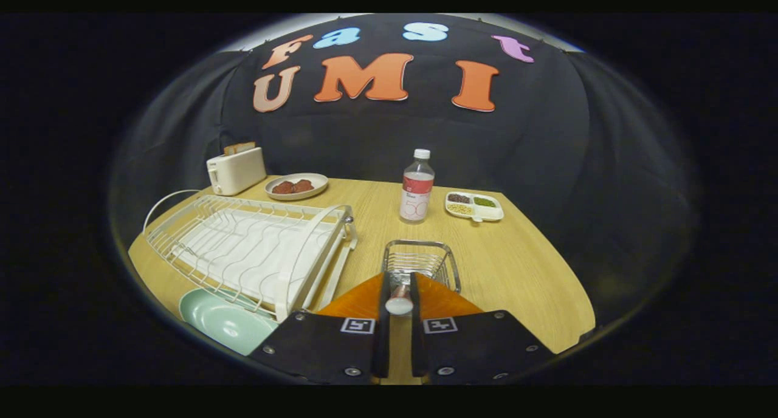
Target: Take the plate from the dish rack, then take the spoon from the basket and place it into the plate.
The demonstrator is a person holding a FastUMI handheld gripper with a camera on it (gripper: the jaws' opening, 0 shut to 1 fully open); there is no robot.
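Observation:
My gripper (399,279) is shut on the spoon (399,304), whose pale rounded handle end shows between the two fingers. The fingertips hang over the near rim of the small wire basket (422,261), and the spoon's lower part is hidden. A mint-green plate (223,324) lies flat on the wooden table, left of the fingers and just in front of the white wire dish rack (255,248). No dishes stand in the rack.
Beyond the basket stands a clear bottle (417,187) with a red label. A divided snack tray (474,206) lies to its right. At the back left are a cream toaster (236,170) and a plate of brown food (296,186). Bare table (516,272) lies right of the basket.

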